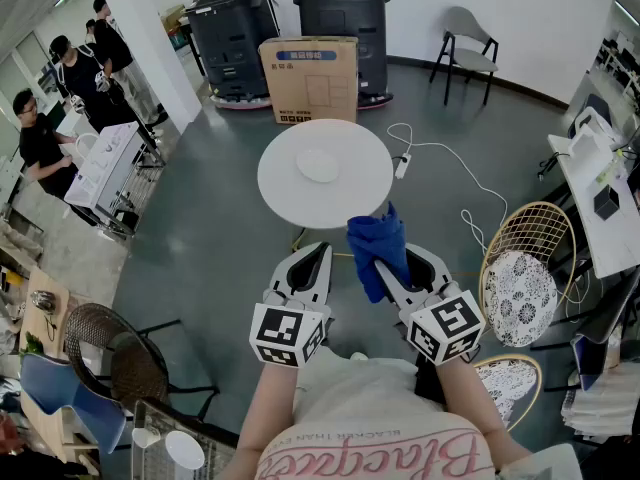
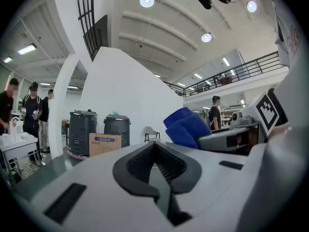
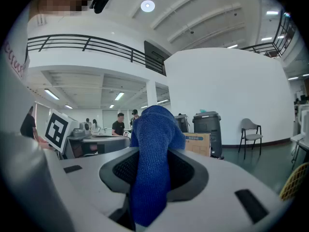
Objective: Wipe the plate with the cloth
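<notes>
The plate (image 1: 318, 165) sits near the middle of the round white table (image 1: 285, 190), ahead of both your grippers and touched by neither. It is white on white, so you can barely make out its rim, and only the head view shows it.

The blue cloth (image 1: 378, 248) is pinched in your right gripper (image 1: 398, 264): the jaws are closed on it. Its bunched top stands up above them and overlaps the table's near edge in the head view. The right gripper view shows the fabric filling the gap between the pads, while its lower end runs down into the gripper, out of sight.

Your left gripper (image 1: 306, 268) is just beside the right one. Its jaws are together with nothing between them. Both grippers are held roughly level, short of the table.

The table's base is almost wholly hidden under its top. The table stands on a grey-green floor (image 1: 210, 228), where a white cable (image 1: 452, 164) trails off to the right. Beyond it are a cardboard box (image 1: 308, 78), two dark bins (image 1: 342, 16) against the white wall, and a grey chair (image 1: 467, 46). A wire chair with a patterned cushion (image 1: 520, 293) stands to your right, partly cut off. Several people (image 1: 42, 150) gather by a white cart (image 1: 105, 168) at the left.
</notes>
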Available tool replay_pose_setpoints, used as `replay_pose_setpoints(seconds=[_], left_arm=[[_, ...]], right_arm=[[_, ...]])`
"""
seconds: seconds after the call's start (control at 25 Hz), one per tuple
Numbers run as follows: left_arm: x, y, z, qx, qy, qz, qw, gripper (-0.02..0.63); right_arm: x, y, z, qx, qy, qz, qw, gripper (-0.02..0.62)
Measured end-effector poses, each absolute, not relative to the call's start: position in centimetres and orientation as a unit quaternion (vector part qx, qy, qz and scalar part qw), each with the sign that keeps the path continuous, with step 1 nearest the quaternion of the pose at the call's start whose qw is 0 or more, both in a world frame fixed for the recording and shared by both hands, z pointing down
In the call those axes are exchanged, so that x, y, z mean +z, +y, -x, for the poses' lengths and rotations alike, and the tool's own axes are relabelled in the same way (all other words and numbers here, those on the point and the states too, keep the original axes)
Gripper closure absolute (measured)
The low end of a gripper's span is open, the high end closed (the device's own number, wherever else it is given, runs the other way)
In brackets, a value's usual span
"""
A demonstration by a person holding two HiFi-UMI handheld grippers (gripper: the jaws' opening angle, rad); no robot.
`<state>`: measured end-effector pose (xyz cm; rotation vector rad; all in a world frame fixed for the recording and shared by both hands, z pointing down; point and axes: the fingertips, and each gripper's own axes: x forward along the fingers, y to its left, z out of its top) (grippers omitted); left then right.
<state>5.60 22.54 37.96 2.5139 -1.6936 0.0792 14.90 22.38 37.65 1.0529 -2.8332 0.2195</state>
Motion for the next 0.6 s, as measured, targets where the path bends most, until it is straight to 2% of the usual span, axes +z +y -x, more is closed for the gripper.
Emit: replay_pose_setpoints(seconds=[0.6], left_arm=[[38.0,22.7,-6.3,0.031,-0.563,-0.824,0.056,0.598]], right_arm=[[38.0,21.8,-16.4,0.087,-0.929,-0.355,0.049,0.448]])
